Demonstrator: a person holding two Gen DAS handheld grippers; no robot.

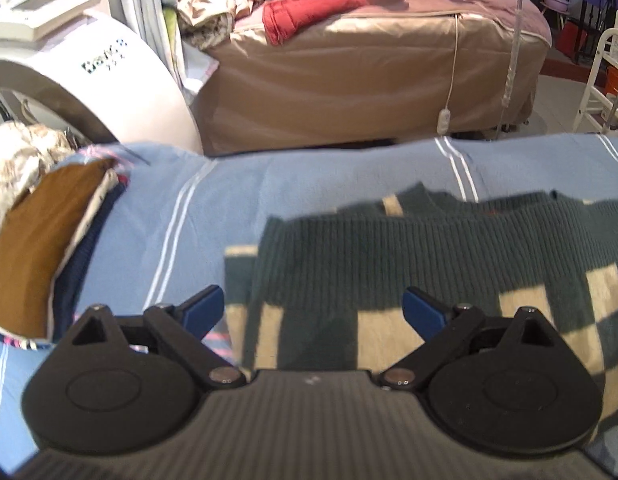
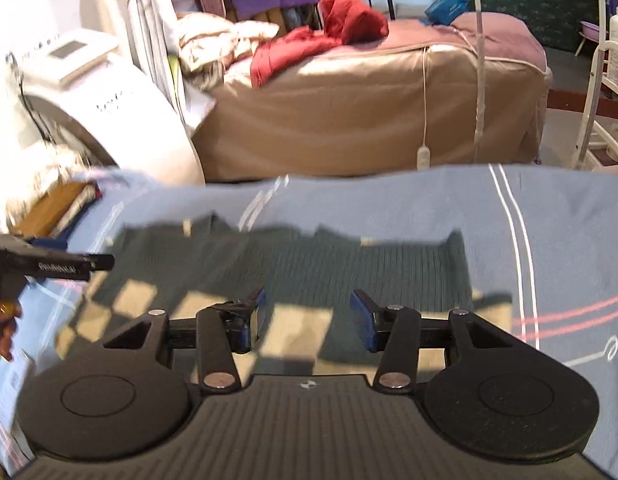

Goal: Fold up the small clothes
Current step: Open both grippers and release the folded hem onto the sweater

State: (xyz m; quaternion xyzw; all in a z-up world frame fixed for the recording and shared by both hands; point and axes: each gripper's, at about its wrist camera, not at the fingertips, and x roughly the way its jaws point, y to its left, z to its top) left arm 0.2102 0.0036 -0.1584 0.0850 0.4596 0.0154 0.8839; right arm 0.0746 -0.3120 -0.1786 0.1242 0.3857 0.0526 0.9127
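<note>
Sweater (image 1: 449, 256), green-and-cream knit, lies folded on the blue blanket (image 1: 309, 184); both the left tongs (image 1: 313, 310) and right tongs (image 2: 307, 316) hover released, empty. Low fingers could snag the loose fold and undo it.

The sweater (image 1: 429, 264) lies flat on the blanket (image 1: 309, 176), a stack of folded clothes (image 1: 41, 248) to its left, a bed (image 1: 369, 80) behind.

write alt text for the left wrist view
Open left tongs hover over a dark green and cream checked sweater lying on a blue striped cover. Folded clothes are stacked at left.
</note>
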